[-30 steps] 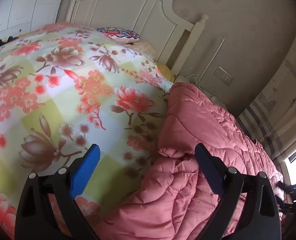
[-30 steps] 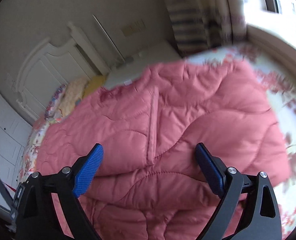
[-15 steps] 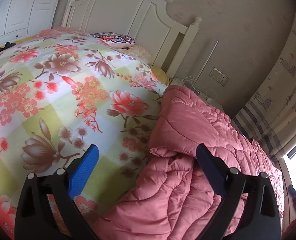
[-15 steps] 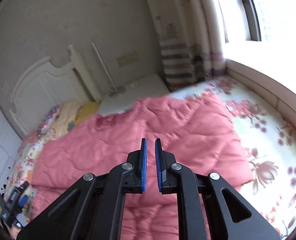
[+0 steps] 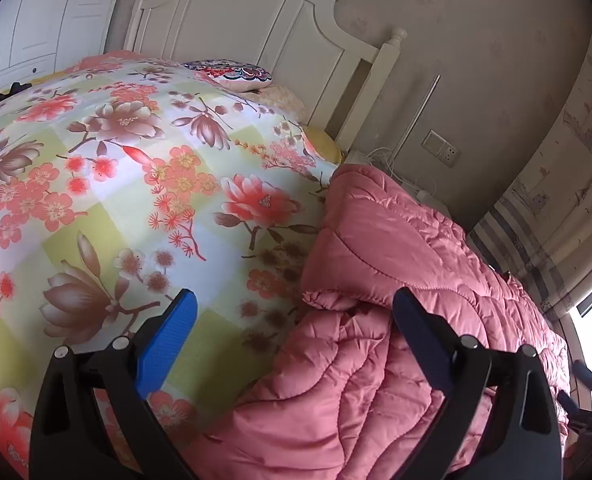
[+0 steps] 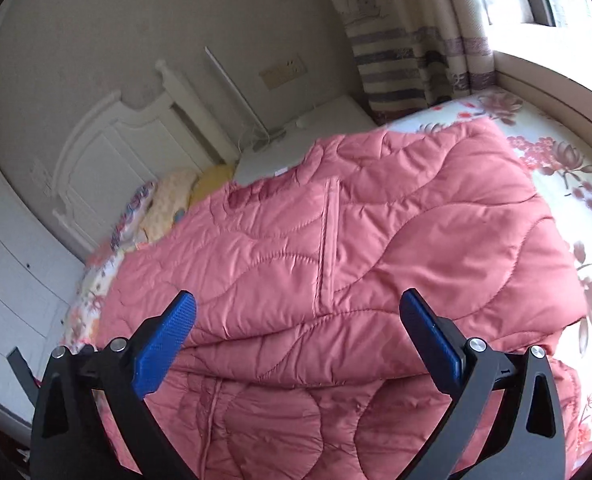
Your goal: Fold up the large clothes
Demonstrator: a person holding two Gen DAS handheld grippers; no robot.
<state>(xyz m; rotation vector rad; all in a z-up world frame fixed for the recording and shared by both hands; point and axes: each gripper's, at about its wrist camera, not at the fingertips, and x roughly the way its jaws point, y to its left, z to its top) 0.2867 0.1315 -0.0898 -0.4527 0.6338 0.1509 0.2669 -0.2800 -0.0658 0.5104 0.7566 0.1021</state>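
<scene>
A large pink quilted coat [image 6: 356, 240] lies on a bed with a floral cover [image 5: 116, 184], partly folded over itself. In the left wrist view the coat [image 5: 396, 280] fills the right side, one folded part lying on top. My left gripper [image 5: 296, 332] is open and empty, hovering over the coat's edge where it meets the cover. My right gripper [image 6: 300, 336] is open and empty, just above the coat's folded edge.
A white headboard [image 5: 264, 28] and pillows [image 5: 232, 74] stand at the bed's far end. A white nightstand [image 6: 308, 132] with cables sits beside the bed. A striped curtain [image 6: 408, 60] and window ledge [image 6: 556, 76] bound the far side. White wardrobe doors [image 5: 44, 12] stand on the left.
My right gripper was open, shut half a second ago while pulled back, and is open again close over the coat. My left gripper has hardly moved.
</scene>
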